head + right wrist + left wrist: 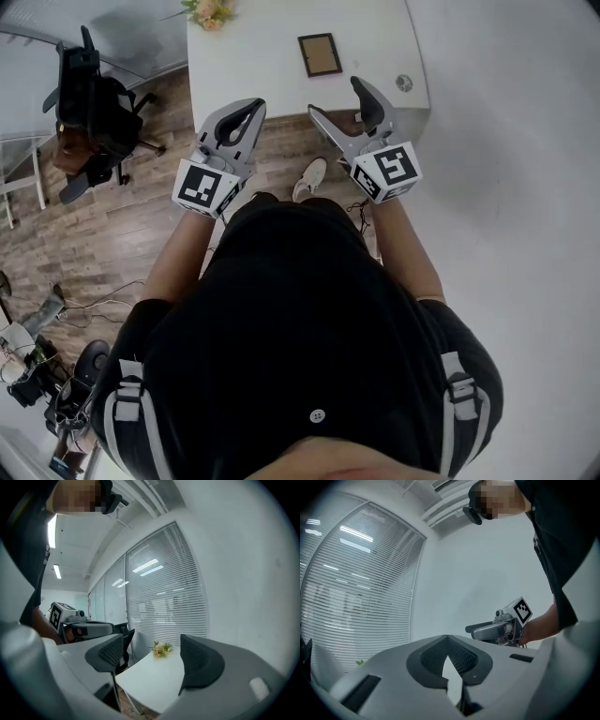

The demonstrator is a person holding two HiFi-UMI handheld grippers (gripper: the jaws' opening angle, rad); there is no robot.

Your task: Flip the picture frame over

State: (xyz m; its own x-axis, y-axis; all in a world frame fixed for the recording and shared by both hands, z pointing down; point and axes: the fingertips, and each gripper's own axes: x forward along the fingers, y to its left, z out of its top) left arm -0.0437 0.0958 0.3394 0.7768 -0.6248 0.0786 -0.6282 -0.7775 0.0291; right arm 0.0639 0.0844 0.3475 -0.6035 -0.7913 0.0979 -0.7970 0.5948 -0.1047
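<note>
Task not begun; picture frame (319,54) lies flat on desk (253,56), untouched; your left claw (251,108) closed, empty; your right claw (336,97) open, empty; both held at desk's near edge; reach, grip, flip remain.

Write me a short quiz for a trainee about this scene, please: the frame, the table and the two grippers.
1. True or false: the picture frame lies on the white table, and neither gripper touches it.
2. Of the left gripper and the right gripper, which has its jaws apart with nothing between them? A) the left one B) the right one C) both
3. In the head view, what stands at the far left corner of the table?

Key: 1 true. 2 B. 3 flowers.
</note>
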